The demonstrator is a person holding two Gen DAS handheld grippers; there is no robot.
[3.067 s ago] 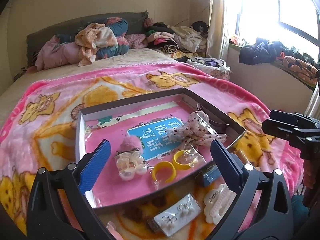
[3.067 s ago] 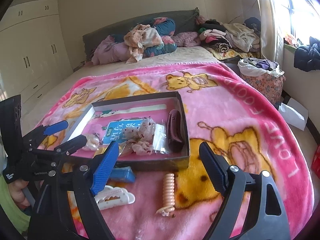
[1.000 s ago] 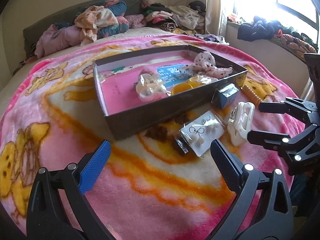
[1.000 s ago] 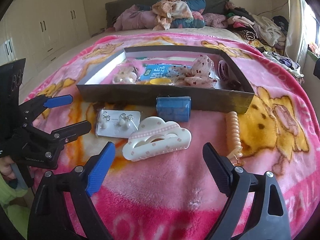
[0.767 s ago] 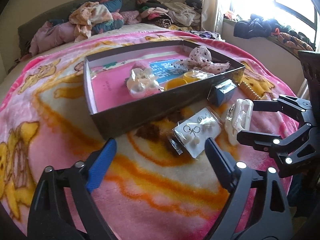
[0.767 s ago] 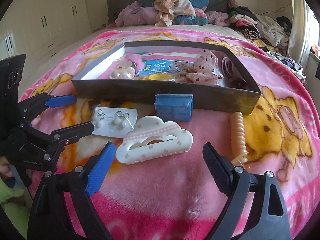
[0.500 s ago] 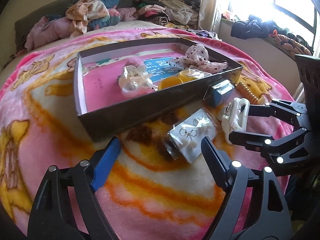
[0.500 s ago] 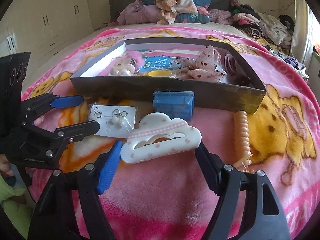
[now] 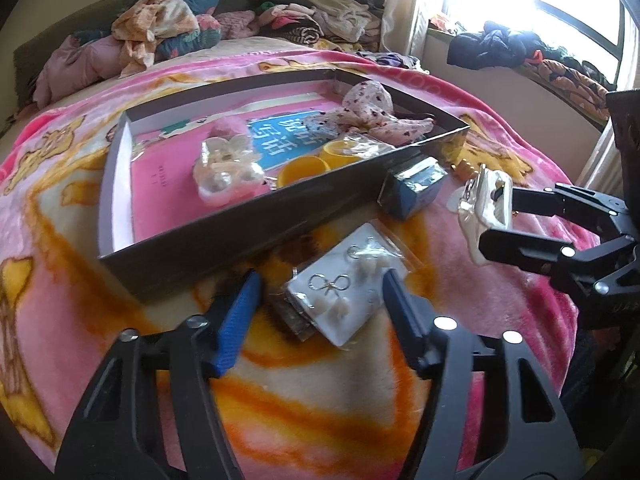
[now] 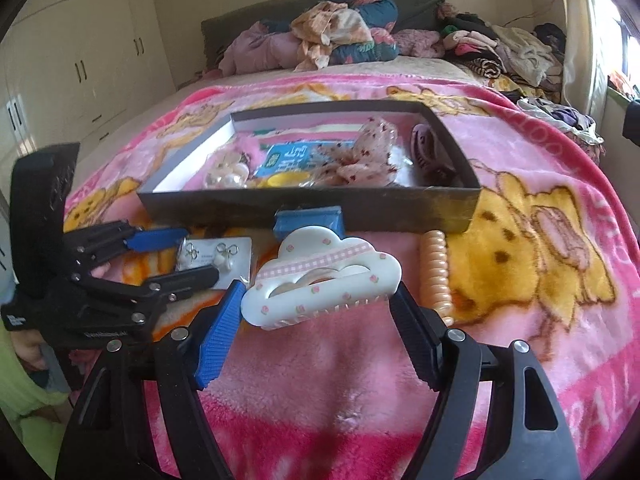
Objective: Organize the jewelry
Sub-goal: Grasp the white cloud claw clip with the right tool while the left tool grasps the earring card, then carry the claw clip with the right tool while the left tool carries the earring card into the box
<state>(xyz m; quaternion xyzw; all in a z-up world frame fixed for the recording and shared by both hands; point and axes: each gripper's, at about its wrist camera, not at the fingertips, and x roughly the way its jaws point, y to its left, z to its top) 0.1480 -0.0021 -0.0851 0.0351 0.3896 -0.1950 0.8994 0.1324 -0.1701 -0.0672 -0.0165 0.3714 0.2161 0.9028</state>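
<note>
**Two grippers, two catches on the pink blanket**

On the bed, we see our right gripper (image 10: 316, 300) with its jaws clamped on the white cloud-shaped hair claw (image 10: 320, 276), one pad against each end of it, its teeth side tipped up off the pink cartoon blanket (image 10: 520, 280). In the left wrist view that same claw (image 9: 486, 208) shows edge-on between the black fingers at the right of the frame.

Our left gripper (image 9: 320, 304) has just been closing its jaws, and the card of earrings (image 9: 344, 288) in its clear sleeve now lies between them. The blue pad stands a little off the card's left corner and the black pad sits at its right edge; we cannot tell whether either pad presses on it, so we count these jaws as apart. The card lies flat on the blanket, just in front of the dark shallow box (image 9: 224, 236).

Inside the box lie a pearl hair piece (image 9: 224, 172), yellow hoops (image 9: 304, 168), a spotted fabric bow (image 9: 368, 108) and a mauve hair claw (image 10: 428, 148). Outside, against the box's near wall, sits a small blue case (image 10: 308, 220), and a peach spiral hair tie (image 10: 436, 268) lies just right of the cloud claw
</note>
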